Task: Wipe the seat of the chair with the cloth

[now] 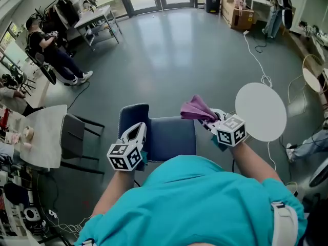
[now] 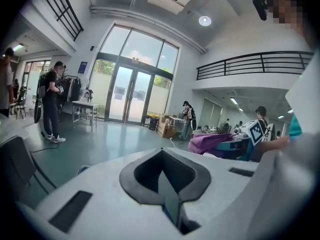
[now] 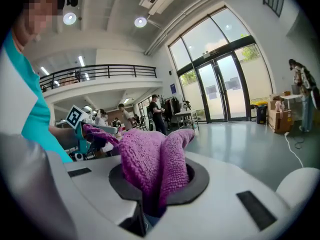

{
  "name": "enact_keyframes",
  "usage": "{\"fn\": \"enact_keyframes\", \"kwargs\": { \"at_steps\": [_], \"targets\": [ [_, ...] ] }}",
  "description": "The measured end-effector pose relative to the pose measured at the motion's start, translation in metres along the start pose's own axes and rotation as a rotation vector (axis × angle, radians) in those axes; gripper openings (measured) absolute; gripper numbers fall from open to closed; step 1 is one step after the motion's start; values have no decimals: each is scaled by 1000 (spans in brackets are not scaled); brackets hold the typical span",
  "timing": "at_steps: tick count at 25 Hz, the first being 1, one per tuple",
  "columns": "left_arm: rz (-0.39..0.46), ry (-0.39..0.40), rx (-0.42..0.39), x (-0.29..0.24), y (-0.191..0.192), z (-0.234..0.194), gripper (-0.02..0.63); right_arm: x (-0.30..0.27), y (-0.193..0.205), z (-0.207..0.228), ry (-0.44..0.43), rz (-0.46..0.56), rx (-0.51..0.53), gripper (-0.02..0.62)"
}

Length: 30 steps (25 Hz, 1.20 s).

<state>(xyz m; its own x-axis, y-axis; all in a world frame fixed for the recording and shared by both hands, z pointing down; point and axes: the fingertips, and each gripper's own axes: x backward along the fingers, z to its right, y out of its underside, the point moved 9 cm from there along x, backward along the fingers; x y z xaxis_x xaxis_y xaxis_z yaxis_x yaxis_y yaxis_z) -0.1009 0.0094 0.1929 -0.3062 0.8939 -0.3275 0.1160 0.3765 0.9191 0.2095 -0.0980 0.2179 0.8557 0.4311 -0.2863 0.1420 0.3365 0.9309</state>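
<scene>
**Head view.** Dark blue upholstered chair [image 1: 171,137], seat facing up on the grey floor, directly in front of a person in a teal top. Left tongs [image 1: 137,128], white with a square-marker cube, are over the seat's left edge, beside the backrest. Right tongs [image 1: 207,119], same make, are at the seat's far right corner, carrying a crumpled purple terry cloth [image 1: 196,109]. The cloth is over that corner; contact with the seat cannot be judged. A round white table [image 1: 260,111] stands just right of the chair.

**Left gripper view.** Left tongs [image 2: 165,176] are clenched with nothing between the jaws. The purple cloth [image 2: 212,141] is visible further right.

**Right gripper view.** Right tongs [image 3: 157,194] are clamped on the cloth [image 3: 157,169], whose folds bulge up out of the jaws.
</scene>
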Motion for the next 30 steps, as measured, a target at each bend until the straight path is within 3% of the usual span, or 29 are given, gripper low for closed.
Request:
{"fn": "enact_keyframes", "kwargs": {
  "at_steps": [6, 13, 30],
  "targets": [
    [26, 64, -38, 0, -20, -34, 0, -5, -12, -28, 45, 61, -42, 51],
    [48, 84, -28, -11, -33, -49, 0, -4, -47, -21, 86, 105, -24, 51],
    [69, 56, -9, -28, -42, -62, 0, -27, -55, 5, 96, 96, -7, 48]
  ]
}}
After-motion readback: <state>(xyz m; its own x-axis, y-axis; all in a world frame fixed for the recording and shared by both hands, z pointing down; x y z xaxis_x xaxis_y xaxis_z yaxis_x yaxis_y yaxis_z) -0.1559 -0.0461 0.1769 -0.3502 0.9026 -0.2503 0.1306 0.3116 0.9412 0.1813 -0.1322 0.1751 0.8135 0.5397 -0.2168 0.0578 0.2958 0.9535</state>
